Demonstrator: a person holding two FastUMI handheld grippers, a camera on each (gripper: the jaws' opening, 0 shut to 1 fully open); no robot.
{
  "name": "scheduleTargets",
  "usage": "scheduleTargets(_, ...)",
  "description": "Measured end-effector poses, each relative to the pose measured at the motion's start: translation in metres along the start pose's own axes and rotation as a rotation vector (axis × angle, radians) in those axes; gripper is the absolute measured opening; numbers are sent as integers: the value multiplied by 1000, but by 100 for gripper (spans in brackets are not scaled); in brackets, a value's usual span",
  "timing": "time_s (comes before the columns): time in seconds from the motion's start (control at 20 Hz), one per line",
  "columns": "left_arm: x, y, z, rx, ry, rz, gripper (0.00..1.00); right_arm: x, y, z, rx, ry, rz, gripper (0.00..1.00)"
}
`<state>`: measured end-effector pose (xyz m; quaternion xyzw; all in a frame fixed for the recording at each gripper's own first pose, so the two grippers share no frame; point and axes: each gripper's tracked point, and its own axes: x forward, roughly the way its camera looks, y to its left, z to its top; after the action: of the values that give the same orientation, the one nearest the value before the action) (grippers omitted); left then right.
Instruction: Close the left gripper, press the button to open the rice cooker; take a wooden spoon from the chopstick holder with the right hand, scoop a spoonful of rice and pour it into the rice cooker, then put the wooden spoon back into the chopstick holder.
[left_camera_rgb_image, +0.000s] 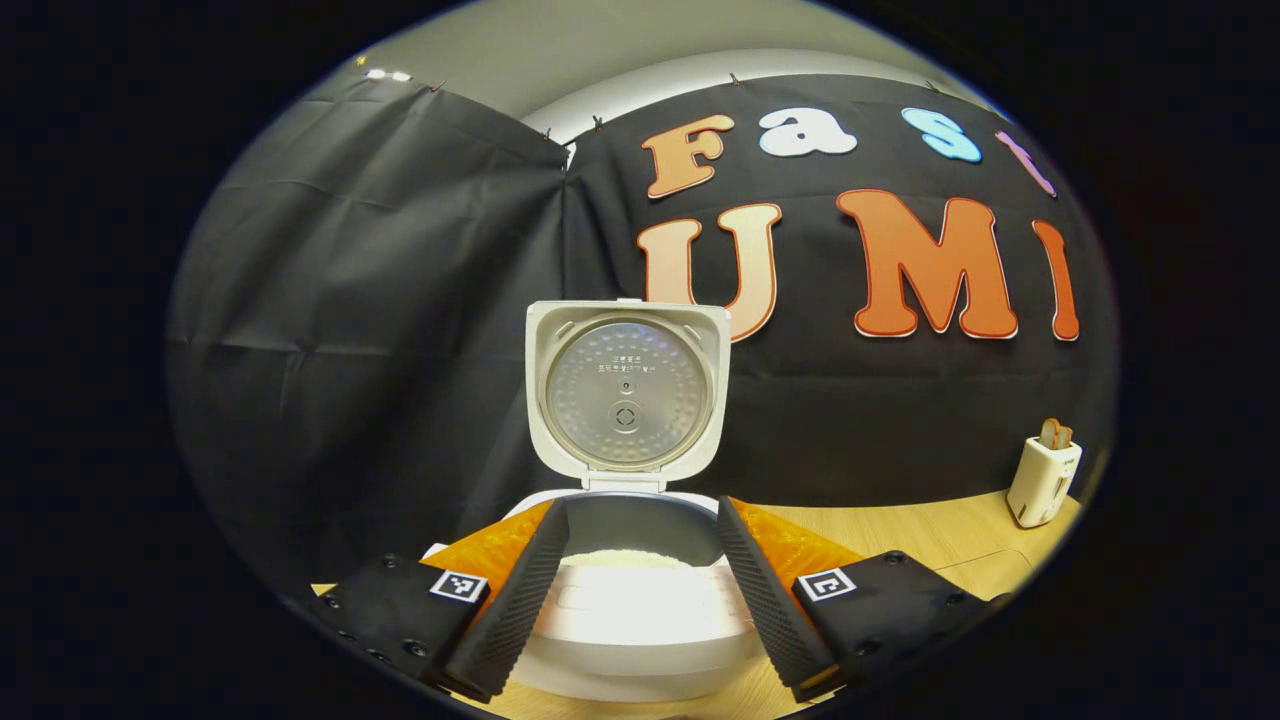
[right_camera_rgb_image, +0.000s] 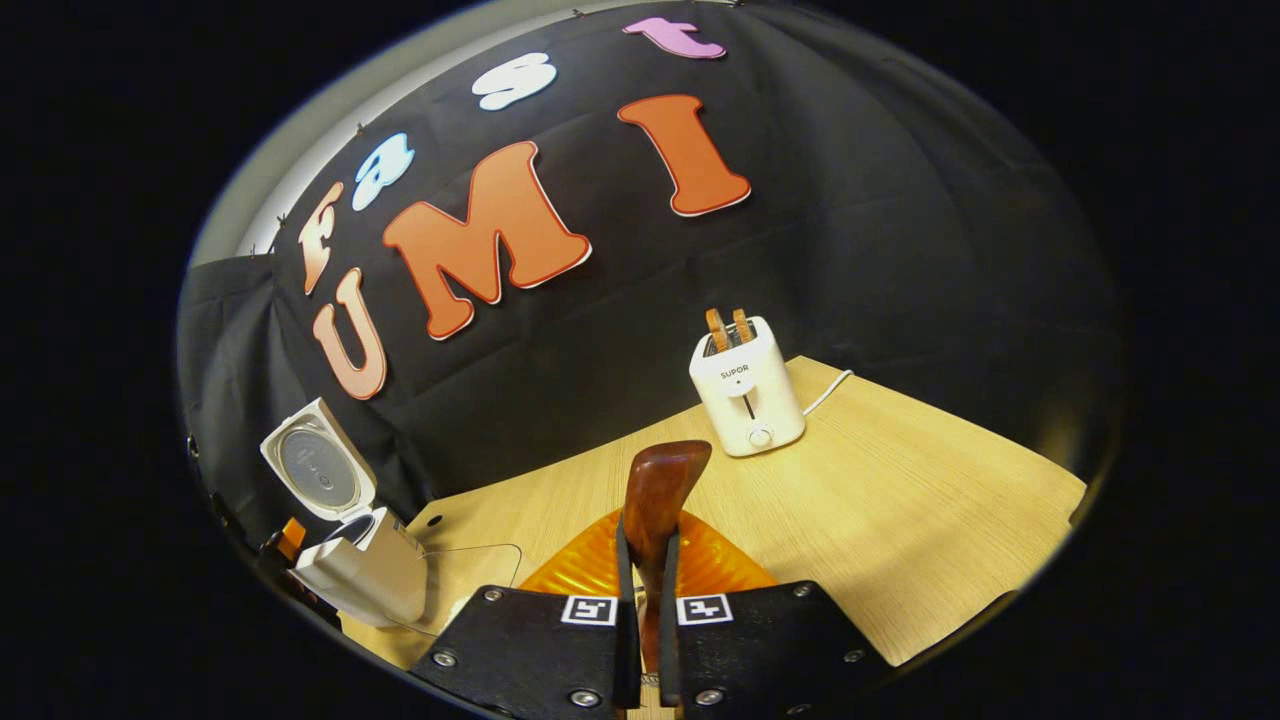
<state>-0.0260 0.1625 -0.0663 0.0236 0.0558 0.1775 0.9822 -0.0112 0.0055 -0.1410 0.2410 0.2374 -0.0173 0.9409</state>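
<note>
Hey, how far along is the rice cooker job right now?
Done: the rice cooker lid stands open, with rice in the pot. In hand: the right claw grips the wooden spoon. Left: whether it has scooped is unclear; returning the spoon remains.

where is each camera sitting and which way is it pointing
Left gripper view: rides the left claw, facing the open rice cooker head-on at close range; its own open fingers flank the pot.
Right gripper view: rides the right claw, tilted, looking over the table at the toaster; its fingers pinch the wooden spoon.
Shared: rice cooker, toaster, table.
</note>
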Motion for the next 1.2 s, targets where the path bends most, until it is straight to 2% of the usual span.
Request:
scheduleTargets(0.2, -3, -6, 0, 8, -5, -14, 95, 5, -10, -20, -25, 62, -22, 9)
scheduleTargets(0.35, -5, -10, 1, 10, -6, -21, 95, 4, -4, -17, -21, 46, -1, 9)
scheduleTargets(0.5, -3, -13, 1, 11, -6, -27, 96, 3, -3, -18, -29, 58, 20, 13)
scheduleTargets(0.6, -4, -17, 3, 8, -9, -36, 96, 3, -9, -18, -24, 78, 7, 17)
scheduleTargets(0.65, -4, -21, 4, 7, -9, -47, 96, 1, -12, -10, -13, 64, -3, 25)
scheduleTargets(0.8, -5, -33, 8, 12, -22, -82, 95, -4, -27, 16, -29, -23, -65, 34)
scheduleTargets(0.9, -8, -45, 13, 21, -40, -115, 95, -6, -37, 31, -63, -74, -114, 43)
scheduleTargets(0.95, -9, -52, 16, 32, -54, -131, 95, -9, -40, 39, -80, -102, -133, 51)
scheduleTargets(1.15, -19, -85, 23, 127, -106, -206, 95, -25, -37, 77, -154, -234, -180, 73)
scheduleTargets(1.2, -22, -96, 26, 145, -118, -233, 97, -29, -32, 86, -176, -268, -179, 76)
